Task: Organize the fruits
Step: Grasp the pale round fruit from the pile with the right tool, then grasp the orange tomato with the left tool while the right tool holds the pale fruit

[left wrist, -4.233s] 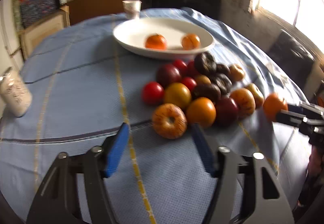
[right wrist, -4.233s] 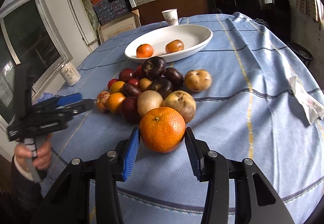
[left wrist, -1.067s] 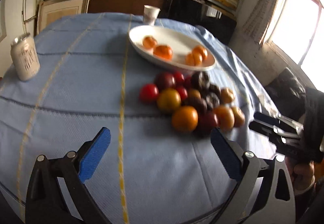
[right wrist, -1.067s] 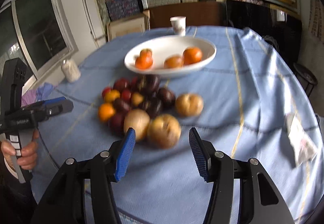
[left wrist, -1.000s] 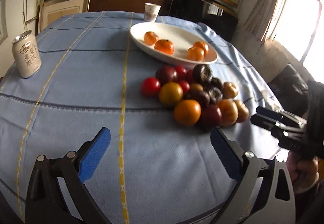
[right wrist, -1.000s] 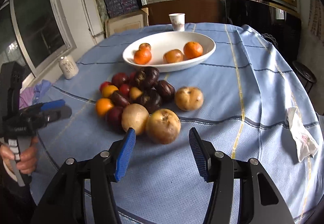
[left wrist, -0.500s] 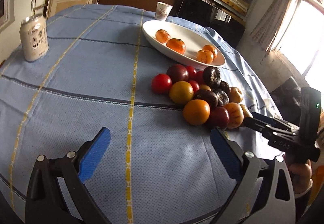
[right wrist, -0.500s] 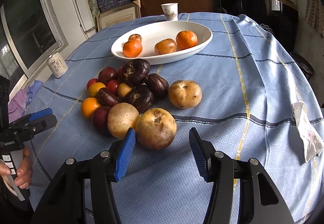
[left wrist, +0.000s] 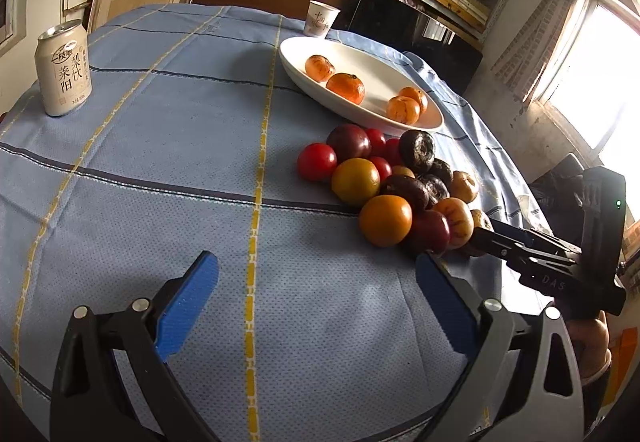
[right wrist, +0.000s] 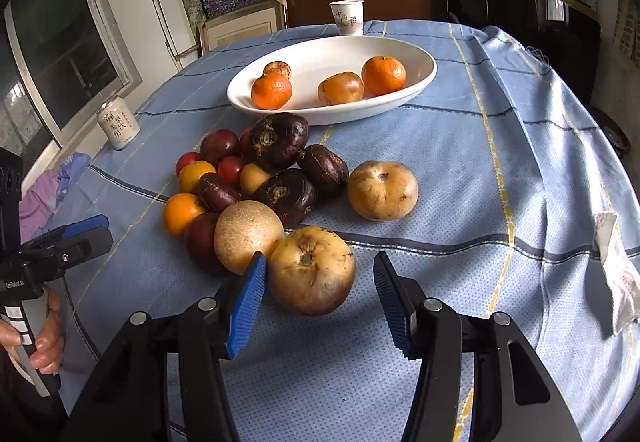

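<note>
Straddling the tan russet pear [right wrist: 311,269] at the near edge of the fruit pile, the right gripper [right wrist: 318,298] stands open; its left pad sits just beside the fruit, wedged against a neighbouring round brown pear [right wrist: 248,236], while the right pad stands clear. Centre the jaws on the tan pear before closing, so that the neighbour is not pinched or rolled. Close gently: the skin looks blemished and probably bruises easily. Lift straight up, then carry it toward the white oval dish [right wrist: 424,80], which already holds four orange fruits. Keep the left gripper [left wrist: 316,292], wide open and empty over the blue tablecloth [left wrist: 160,146] on the desk, clear of the pile.
</note>
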Demonstrator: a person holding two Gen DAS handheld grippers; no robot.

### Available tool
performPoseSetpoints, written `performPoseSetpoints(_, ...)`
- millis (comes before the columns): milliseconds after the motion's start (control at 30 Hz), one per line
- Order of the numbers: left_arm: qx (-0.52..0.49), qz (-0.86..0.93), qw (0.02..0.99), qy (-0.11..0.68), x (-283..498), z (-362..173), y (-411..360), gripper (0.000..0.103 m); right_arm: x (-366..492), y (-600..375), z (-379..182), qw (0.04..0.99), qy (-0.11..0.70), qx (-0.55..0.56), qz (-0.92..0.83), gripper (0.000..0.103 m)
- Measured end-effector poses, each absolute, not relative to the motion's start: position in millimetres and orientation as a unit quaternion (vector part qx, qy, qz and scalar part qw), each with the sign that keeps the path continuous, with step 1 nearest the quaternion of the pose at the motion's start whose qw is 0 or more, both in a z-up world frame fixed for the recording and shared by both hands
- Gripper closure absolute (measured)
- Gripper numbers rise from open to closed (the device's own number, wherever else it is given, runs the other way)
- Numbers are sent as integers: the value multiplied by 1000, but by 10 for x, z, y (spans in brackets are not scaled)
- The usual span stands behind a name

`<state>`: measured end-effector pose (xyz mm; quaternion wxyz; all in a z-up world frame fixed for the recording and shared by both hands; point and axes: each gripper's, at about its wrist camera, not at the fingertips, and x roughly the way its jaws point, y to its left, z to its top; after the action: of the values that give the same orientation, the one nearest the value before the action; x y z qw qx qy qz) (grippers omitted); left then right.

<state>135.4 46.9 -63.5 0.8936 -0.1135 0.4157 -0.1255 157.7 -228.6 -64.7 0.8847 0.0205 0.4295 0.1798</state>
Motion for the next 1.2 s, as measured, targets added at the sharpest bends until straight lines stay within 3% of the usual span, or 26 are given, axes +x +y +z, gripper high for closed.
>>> performPoseSetpoints(100, -114, -127, 892, 420, 1375, -643, 467, 6, 1582, -2280, -645, 885, 429, 22, 181, 48)
performPoseSetpoints(200, -109, -122, 892, 421, 1375, -647, 466, 6, 1566, -2266, -642, 884, 426, 23, 192, 57)
performPoseSetpoints(400, -58, -132, 897, 417, 1372, -599, 283, 7, 1419, -2492, -558, 893, 385, 89, 215, 58)
performPoseSetpoints(433, -37, -140, 899, 414, 1372, -577, 199, 10, 1394, -2556, -542, 895, 376, 102, 216, 58)
performPoseSetpoints(500, -3, -166, 896, 412, 1396, -552, 33, 31, 1350, -2654, -524, 899, 364, 119, 214, 58)
performPoseSetpoints(600, 0, -183, 887, 423, 1483, -556, -81, 46, 1334, -2727, -513, 899, 354, 136, 217, 58)
performPoseSetpoints(800, -44, -183, 872, 451, 1732, -649, -41, 56, 1324, -2751, -500, 900, 346, 141, 224, 58)
performPoseSetpoints(1200, -74, -200, 856, 471, 1958, -746, -130, 57, 1343, -2817, -548, 892, 351, 162, 235, 58)
